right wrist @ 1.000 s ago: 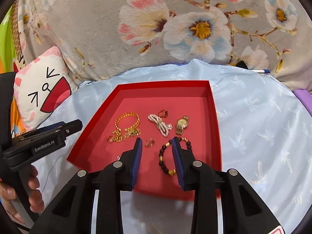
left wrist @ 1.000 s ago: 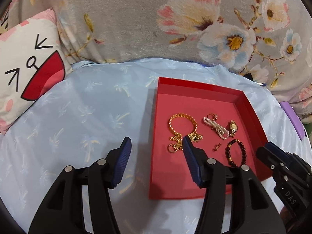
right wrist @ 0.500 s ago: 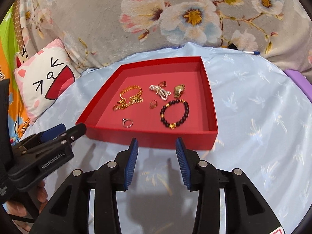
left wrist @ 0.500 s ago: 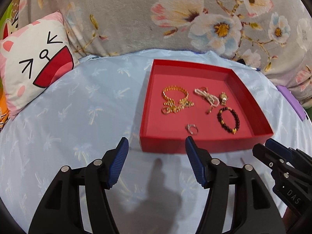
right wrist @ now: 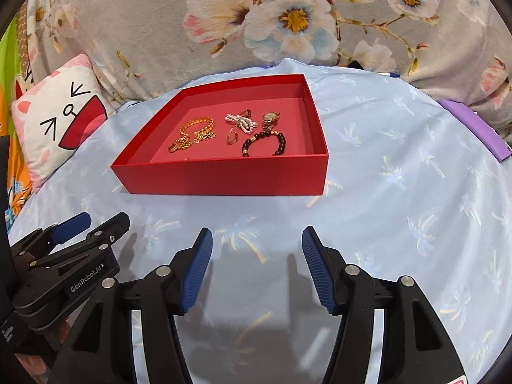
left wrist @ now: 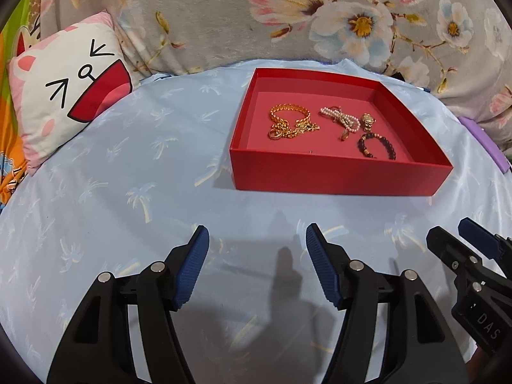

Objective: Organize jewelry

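A red tray sits on the pale blue sheet. Inside lie a gold chain bracelet, a pearl strand, a small gold watch, a dark bead bracelet and a small gold earring. My left gripper is open and empty, hovering over the sheet well in front of the tray. My right gripper is open and empty, also in front of the tray.
A cat-face cushion lies at the left. A floral grey blanket rises behind the tray. A purple object sits at the right edge. Each gripper shows in the other's view: the right gripper, the left gripper.
Both grippers have pulled back from over the tray toward me and lowered. The right gripper's jaws have opened wider. The tray's near wall now hides the silver ring.
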The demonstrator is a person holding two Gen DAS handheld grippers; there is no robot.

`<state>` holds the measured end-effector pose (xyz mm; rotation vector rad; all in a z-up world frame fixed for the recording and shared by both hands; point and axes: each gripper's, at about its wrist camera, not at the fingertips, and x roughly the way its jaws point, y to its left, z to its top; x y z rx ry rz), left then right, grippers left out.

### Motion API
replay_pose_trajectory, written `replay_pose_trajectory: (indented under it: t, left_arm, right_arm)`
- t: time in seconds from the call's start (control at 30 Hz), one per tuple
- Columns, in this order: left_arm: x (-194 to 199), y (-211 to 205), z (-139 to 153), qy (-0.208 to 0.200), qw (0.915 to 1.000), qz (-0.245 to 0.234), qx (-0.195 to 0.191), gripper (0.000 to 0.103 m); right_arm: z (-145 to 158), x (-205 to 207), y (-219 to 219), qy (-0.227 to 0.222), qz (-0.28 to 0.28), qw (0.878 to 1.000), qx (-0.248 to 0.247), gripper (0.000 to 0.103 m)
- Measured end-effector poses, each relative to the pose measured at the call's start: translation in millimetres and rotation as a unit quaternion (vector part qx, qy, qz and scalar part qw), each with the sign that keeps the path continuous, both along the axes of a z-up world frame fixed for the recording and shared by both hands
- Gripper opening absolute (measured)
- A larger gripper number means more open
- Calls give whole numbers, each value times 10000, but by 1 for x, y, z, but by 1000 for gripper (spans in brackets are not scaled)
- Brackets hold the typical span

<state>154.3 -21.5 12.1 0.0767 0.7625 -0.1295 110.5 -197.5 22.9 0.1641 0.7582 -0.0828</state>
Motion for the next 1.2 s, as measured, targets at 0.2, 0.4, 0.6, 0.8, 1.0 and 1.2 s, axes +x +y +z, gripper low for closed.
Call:
replay_pose_trajectory:
  t: [0.2, 0.4, 0.6, 0.8, 1.0, 1.2]
  left_arm:
    - [-9, 0, -3, -95, 9999, 103, 92, 68]
    - [-12, 0, 0, -256, 9994, 179, 117, 80]
    - [-12, -2, 1, -297, 9991, 196, 212, 83]
    - [-12, -2, 1, -299, 9992, 173, 201, 85]
    - [-11, -2, 0, -275, 9992, 215, 203, 85]
    - [-11, -2, -1, -285, 9990, 240, 245, 85]
  right_arm:
    - [-1, -9, 0, -108, -152, 9998, -80, 70]
    - [-2, -9, 4, -165, -229, 9992, -267, 76]
    - [-1, -9, 10, -190, -249, 9983, -483, 84]
    - [-1, -9, 9, -154, -381, 9975, -582, 86]
    - [-2, -7, 13, -94, -430, 9962, -752, 86]
    - [-4, -6, 13, -60, -435, 9962, -751, 86]
